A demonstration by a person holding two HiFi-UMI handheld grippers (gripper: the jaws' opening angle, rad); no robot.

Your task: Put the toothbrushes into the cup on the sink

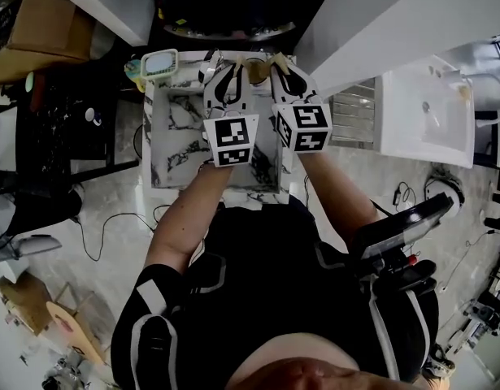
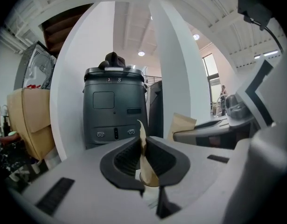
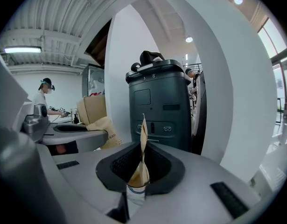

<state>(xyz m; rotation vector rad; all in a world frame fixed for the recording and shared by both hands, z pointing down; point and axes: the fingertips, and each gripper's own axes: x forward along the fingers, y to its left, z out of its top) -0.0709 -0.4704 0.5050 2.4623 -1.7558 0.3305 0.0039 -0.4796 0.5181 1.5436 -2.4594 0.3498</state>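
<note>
A tan paper packet hangs between my two grippers over the marble-patterned counter. My left gripper is shut on one edge of it; in the left gripper view the paper is pinched flat between the dark pads. My right gripper is shut on the other edge, where the paper stands up from the pads with a white piece below it. No toothbrush shows outside the packet. A pale green cup-like container stands at the counter's far left corner.
A dark grey machine stands behind the counter between white pillars. A white basin lies to the right, cardboard boxes to the far left. Cables run across the floor. A person works at a table in the distance.
</note>
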